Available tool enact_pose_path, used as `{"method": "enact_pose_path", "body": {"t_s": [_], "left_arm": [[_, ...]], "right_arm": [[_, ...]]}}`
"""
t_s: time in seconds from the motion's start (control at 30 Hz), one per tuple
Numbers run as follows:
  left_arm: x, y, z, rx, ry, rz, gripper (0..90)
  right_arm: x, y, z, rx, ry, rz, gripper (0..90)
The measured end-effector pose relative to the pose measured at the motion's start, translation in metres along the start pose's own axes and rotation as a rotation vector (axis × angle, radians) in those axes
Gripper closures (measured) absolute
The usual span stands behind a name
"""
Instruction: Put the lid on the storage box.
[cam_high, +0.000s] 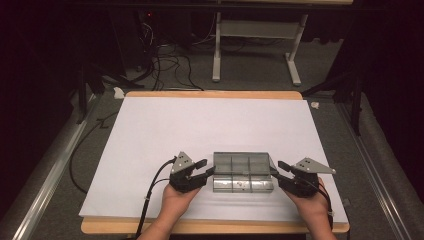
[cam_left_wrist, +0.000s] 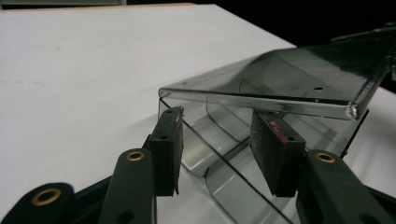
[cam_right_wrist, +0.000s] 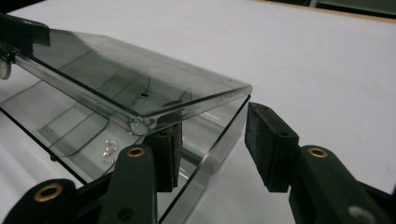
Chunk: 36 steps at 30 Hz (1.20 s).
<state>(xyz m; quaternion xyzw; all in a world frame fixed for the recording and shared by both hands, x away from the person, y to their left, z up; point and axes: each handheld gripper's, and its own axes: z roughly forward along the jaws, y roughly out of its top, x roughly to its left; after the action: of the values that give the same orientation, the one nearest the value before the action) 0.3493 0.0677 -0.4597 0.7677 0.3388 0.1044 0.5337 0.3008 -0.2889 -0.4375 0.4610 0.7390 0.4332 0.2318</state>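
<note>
A smoky clear plastic compartment box (cam_high: 243, 183) lies on the white sheet near the table's front edge. Its lid (cam_high: 242, 162) is raised at a slant over the base (cam_left_wrist: 224, 186). My left gripper (cam_high: 207, 168) is at the box's left end. In the left gripper view my gripper (cam_left_wrist: 217, 121) straddles the end wall under the lid (cam_left_wrist: 299, 74), with gaps at both pads. My right gripper (cam_high: 276, 170) is at the right end. There my gripper (cam_right_wrist: 210, 123) has one pad inside beneath the lid (cam_right_wrist: 130, 88) and one outside. Small metal bits (cam_right_wrist: 109, 151) lie in a compartment.
The white sheet (cam_high: 200, 125) covers most of a wooden table (cam_high: 210, 94). Beyond the far edge, black cables (cam_high: 170, 65) and a white table frame (cam_high: 216, 50) stand on the grey floor. Metal rails (cam_high: 45, 175) run along both sides.
</note>
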Motion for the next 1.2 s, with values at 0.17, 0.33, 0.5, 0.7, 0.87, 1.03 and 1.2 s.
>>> {"method": "enact_pose_path", "body": {"t_s": [0.17,0.33,0.5,0.7,0.87,1.03,1.2], "left_arm": [[-0.003,-0.009,-0.001,0.013,0.020,0.020,55.2],[-0.004,-0.013,-0.003,0.018,0.032,0.023,55.4],[-0.007,-0.015,-0.004,0.030,0.045,0.041,55.4],[-0.010,-0.021,-0.005,0.060,0.073,0.064,55.1],[-0.009,-0.023,-0.004,0.086,0.086,0.072,55.2],[-0.011,-0.024,-0.002,0.095,0.087,0.084,55.7],[-0.011,-0.024,-0.002,0.103,0.090,0.087,56.0]], "right_arm": [[0.001,-0.009,0.003,0.015,-0.019,-0.006,58.0],[0.000,-0.014,0.002,0.012,-0.041,0.001,59.8],[0.001,-0.016,0.003,0.018,-0.056,-0.008,60.1],[0.000,-0.018,0.005,0.033,-0.073,-0.003,61.3],[-0.001,-0.023,0.008,0.051,-0.080,0.003,61.7],[-0.002,-0.026,0.009,0.065,-0.083,0.009,62.4],[-0.003,-0.029,0.011,0.068,-0.084,0.011,62.2]]}}
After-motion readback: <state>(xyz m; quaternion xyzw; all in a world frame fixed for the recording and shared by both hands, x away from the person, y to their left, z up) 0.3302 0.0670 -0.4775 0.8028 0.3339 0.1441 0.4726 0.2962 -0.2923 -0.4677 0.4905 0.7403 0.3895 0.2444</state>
